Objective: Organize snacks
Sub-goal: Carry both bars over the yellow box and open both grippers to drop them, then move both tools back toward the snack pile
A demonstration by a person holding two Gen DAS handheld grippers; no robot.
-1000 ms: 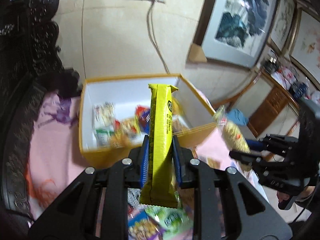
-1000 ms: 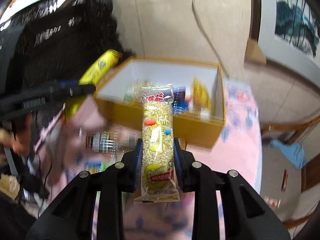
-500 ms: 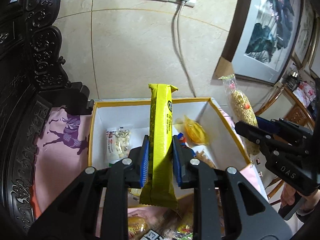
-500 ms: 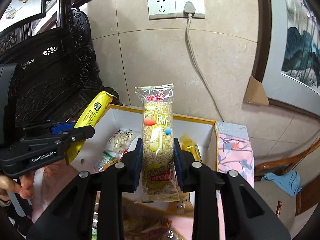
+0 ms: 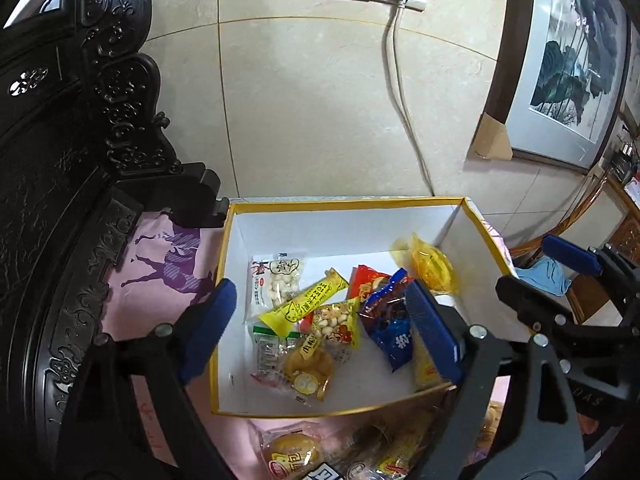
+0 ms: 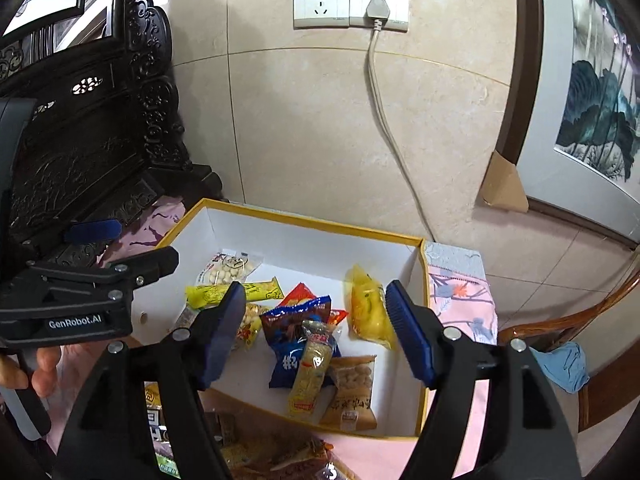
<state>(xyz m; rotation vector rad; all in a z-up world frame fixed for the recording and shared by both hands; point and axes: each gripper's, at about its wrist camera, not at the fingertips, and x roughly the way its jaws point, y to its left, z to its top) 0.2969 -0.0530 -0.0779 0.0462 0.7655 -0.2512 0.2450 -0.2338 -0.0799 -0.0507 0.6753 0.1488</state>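
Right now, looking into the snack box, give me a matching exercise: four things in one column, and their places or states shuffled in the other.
Things:
1. yellow bar
2. blue bag
3. left tool
4. bun

Places or states:
A. outside the box, on the pink cloth
B. open, holding nothing
C. in the box, near the peanut pack
D. under the long puffed-grain pack

Pairs: 1-C, 2-D, 3-B, 4-A

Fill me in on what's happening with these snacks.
A person with a gripper in each hand is sorting snack packets into a yellow-edged box. Both the left gripper and the right gripper hang open and empty over it. The long yellow bar and the puffed-grain stick lie inside among other packets. More snacks wait on the pink cloth in front.
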